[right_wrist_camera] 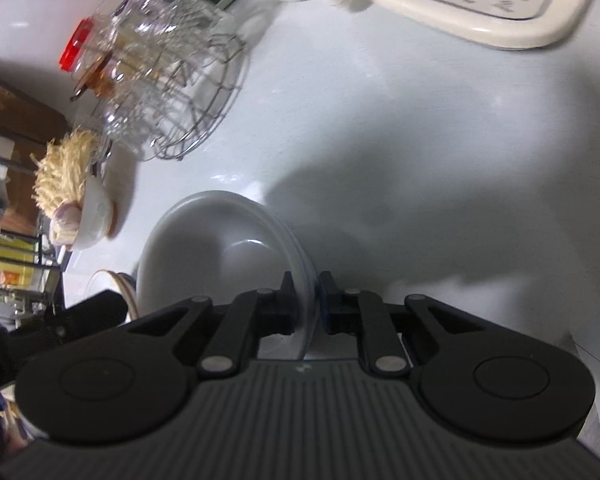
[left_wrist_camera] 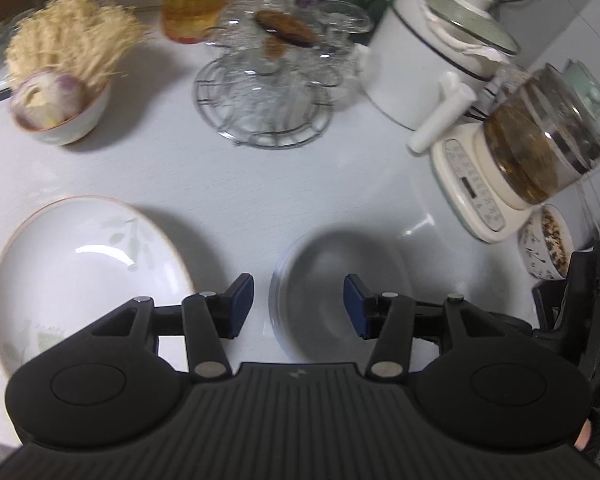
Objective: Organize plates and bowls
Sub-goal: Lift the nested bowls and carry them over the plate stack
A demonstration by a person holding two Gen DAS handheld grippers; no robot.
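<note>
Beside the leaf-patterned plate (left_wrist_camera: 88, 272), right gripper (right_wrist_camera: 305, 300) fingers pinch the plain white plates' (right_wrist_camera: 220, 256) rim; left gripper (left_wrist_camera: 299, 306) fingers are spread, empty. Next, probably: lift and stack.

On the white counter (left_wrist_camera: 260, 184) there are one leaf-patterned plate (left_wrist_camera: 80, 264), one stack of plain white bowls (left_wrist_camera: 332, 304), two filled small bowls (left_wrist_camera: 60, 116) (left_wrist_camera: 544, 244), one wire rack (left_wrist_camera: 264, 104), and two grippers (left_wrist_camera: 299, 306) (right_wrist_camera: 306, 300).
</note>
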